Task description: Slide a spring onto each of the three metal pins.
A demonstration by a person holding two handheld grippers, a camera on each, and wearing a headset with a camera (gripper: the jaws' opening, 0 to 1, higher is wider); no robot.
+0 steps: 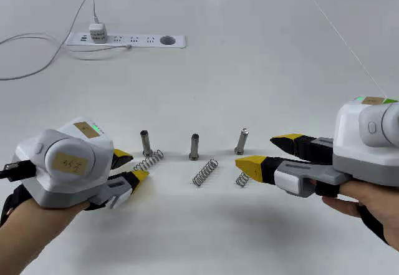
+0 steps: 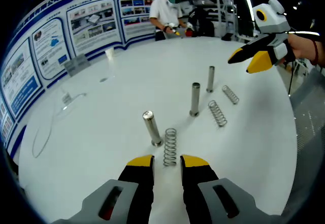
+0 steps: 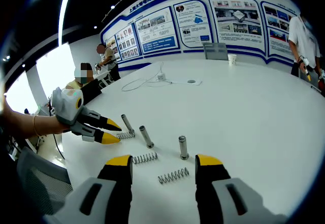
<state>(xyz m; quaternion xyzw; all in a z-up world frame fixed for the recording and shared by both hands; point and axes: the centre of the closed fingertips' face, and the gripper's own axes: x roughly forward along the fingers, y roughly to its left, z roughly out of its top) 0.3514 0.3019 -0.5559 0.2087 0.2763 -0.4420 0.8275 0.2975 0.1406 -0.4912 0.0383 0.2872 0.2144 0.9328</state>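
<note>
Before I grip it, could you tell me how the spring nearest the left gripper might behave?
The spring is an open wire coil, so it would probably squash if pinched hard. Lying on its side on the smooth table, it may roll when nudged. It looks light, so the left gripper could flick it away.
</note>
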